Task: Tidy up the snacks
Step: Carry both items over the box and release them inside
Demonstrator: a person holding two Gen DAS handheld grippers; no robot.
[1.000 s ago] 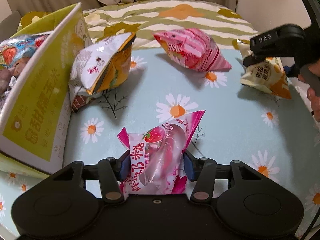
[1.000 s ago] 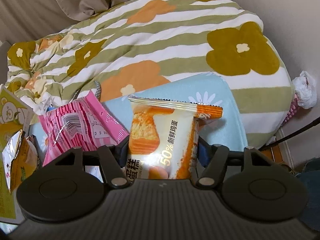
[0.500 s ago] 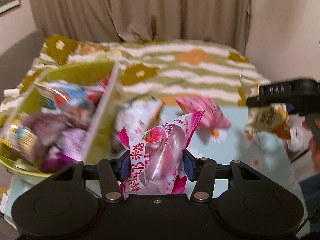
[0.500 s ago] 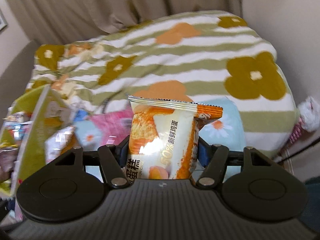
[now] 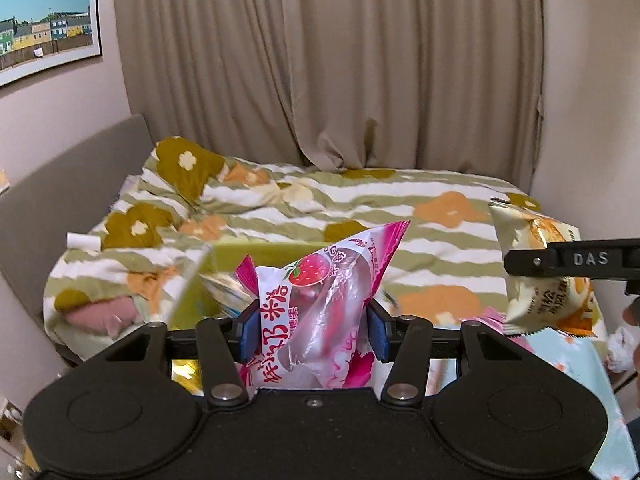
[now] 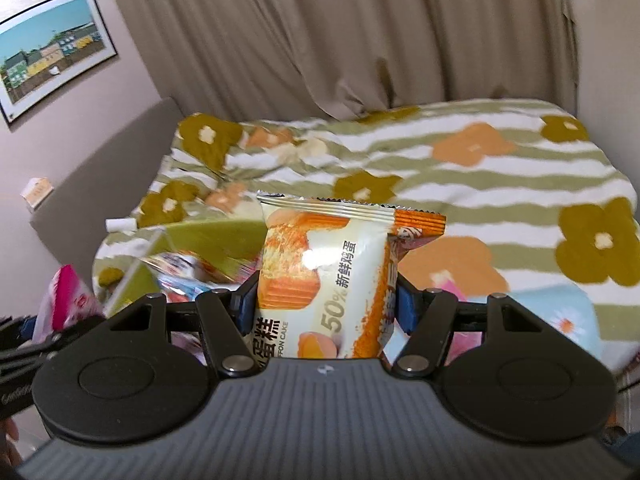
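My left gripper (image 5: 312, 330) is shut on a pink strawberry candy packet (image 5: 316, 312), held high above the blue daisy cloth (image 5: 576, 364). In the right wrist view my right gripper (image 6: 324, 308) is shut on an orange and white chiffon cake packet (image 6: 332, 276); that packet (image 5: 536, 272) also shows at the right of the left wrist view, under the black finger marked DAS. A yellow-green box (image 5: 256, 256) with blurred snack packets (image 6: 180, 266) in it stands low and left of both held packets. The pink packet (image 6: 66, 296) appears at the left edge of the right wrist view.
A green-striped flowered quilt (image 5: 360, 200) covers the bed behind. Beige curtains (image 5: 320, 60) hang at the back, and a framed picture (image 5: 44, 20) is on the left wall. A grey headboard (image 5: 72, 176) runs along the left. A pink packet (image 6: 468, 340) lies on the cloth.
Both grippers have risen from the daisy cloth with their packets and tilted up, so the views now show curtains and wall. The box has slid lower and toward centre.
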